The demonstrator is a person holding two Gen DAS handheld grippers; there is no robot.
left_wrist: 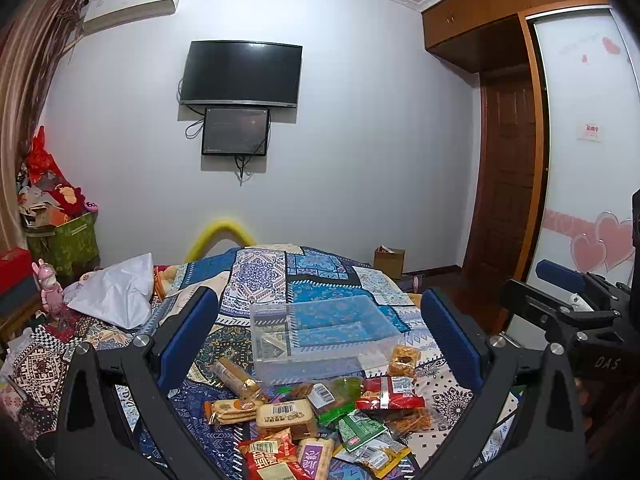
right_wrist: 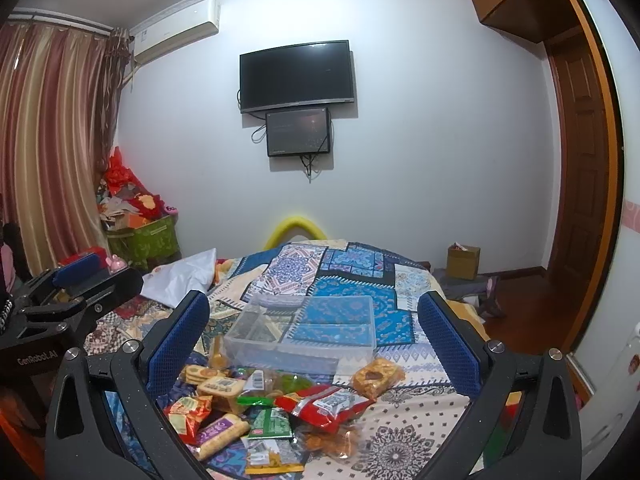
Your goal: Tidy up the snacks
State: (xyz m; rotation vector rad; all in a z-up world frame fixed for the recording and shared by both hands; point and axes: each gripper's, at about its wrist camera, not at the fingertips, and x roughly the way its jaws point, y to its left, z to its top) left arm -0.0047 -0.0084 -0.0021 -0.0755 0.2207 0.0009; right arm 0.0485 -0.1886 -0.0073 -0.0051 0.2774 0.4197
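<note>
A pile of wrapped snacks (left_wrist: 320,412) (right_wrist: 272,404) lies on the patterned bed quilt (left_wrist: 264,276) (right_wrist: 400,436). It holds a red packet (left_wrist: 390,394) (right_wrist: 328,400), biscuit packs (left_wrist: 285,414) and a caramel-coloured cake bar (left_wrist: 404,360) (right_wrist: 376,376). Just behind the pile stands a clear plastic box (left_wrist: 304,364) (right_wrist: 280,354) with nothing visible inside. My left gripper (left_wrist: 317,294) (right_wrist: 100,274) hovers open above the pile, nothing between its blue pads. My right gripper (right_wrist: 313,296) (left_wrist: 536,284) hovers open beside it on the right, also holding nothing.
A white plastic bag (left_wrist: 116,292) (right_wrist: 180,280) lies on the bed's left side beside a pink toy (left_wrist: 50,284). A yellow foam arch (left_wrist: 218,232) marks the far bed end. A cardboard box (right_wrist: 462,262) sits on the floor by the wardrobe (left_wrist: 580,160).
</note>
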